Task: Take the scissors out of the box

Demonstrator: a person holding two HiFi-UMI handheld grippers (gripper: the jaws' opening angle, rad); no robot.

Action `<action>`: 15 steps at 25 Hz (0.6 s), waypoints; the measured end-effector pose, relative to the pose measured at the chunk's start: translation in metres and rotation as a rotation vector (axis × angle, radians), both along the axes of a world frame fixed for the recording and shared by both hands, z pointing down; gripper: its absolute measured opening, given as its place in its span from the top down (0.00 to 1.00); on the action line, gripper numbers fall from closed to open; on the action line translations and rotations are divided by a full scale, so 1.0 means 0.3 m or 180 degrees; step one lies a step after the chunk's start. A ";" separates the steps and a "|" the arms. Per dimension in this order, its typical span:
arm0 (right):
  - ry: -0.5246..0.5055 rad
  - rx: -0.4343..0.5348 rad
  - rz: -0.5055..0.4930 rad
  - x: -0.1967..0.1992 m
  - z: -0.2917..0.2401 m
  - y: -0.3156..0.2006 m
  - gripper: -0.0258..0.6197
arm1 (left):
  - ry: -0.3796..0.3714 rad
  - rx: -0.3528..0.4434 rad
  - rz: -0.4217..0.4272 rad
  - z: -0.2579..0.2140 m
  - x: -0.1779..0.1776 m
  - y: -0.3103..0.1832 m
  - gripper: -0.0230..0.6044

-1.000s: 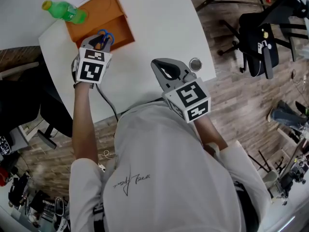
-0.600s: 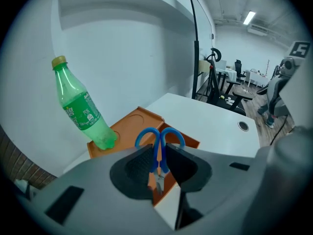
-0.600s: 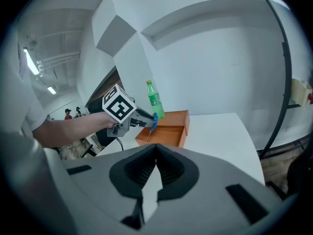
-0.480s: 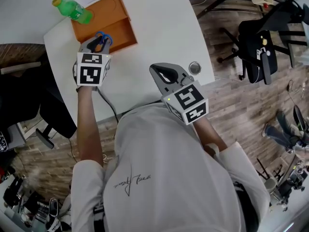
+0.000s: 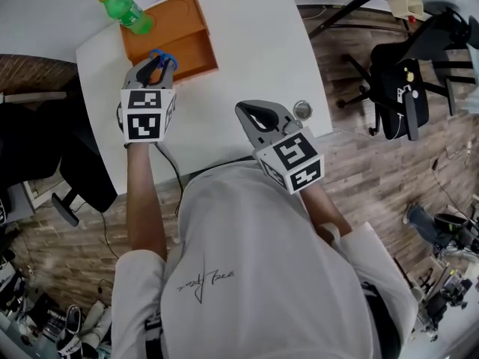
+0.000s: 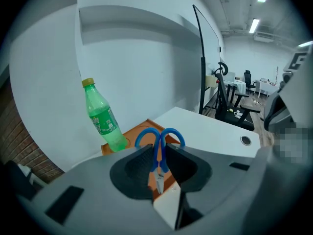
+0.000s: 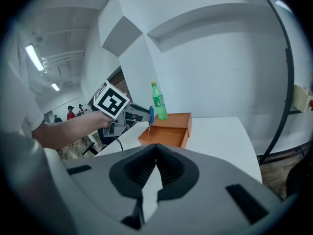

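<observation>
Out on the white worktop (image 5: 254, 51): left hand-held gripper (image 5: 155, 66) pinches blue-handled steel scissors (image 6: 159, 143), dangling just above the open orange box (image 5: 204, 30) at eleven o'clock, nearly out. Right hand-held gripper (image 7: 156, 151) pressed together.

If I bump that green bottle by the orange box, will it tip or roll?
It probably tips easily: the green bottle stands upright, tall and narrow. Once down, its round body would likely roll on the smooth white table. It looks like plastic, so it is probably light; I can't tell how full it is.

scissors (image 5: 162, 56) blades hidden beneath left gripper (image 5: 154, 65) overhead, box (image 6: 130, 138) mostly behind jaws
</observation>
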State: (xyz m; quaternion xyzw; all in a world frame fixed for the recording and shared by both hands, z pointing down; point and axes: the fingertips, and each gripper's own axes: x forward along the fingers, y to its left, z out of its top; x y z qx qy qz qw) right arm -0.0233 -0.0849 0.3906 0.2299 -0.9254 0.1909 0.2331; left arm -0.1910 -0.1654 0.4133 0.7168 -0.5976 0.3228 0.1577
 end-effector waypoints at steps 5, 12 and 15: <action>-0.0044 0.0065 -0.0029 0.005 -0.016 0.010 0.94 | 0.0013 0.0243 -0.0148 -0.047 0.004 0.028 0.81; -0.0052 0.0134 -0.0038 0.006 -0.031 0.011 0.94 | 0.0125 0.0563 -0.0366 -0.114 -0.007 0.075 0.81; -0.0061 0.0161 -0.0052 0.006 -0.035 0.010 0.94 | 0.0159 0.0657 -0.0421 -0.139 -0.009 0.098 0.81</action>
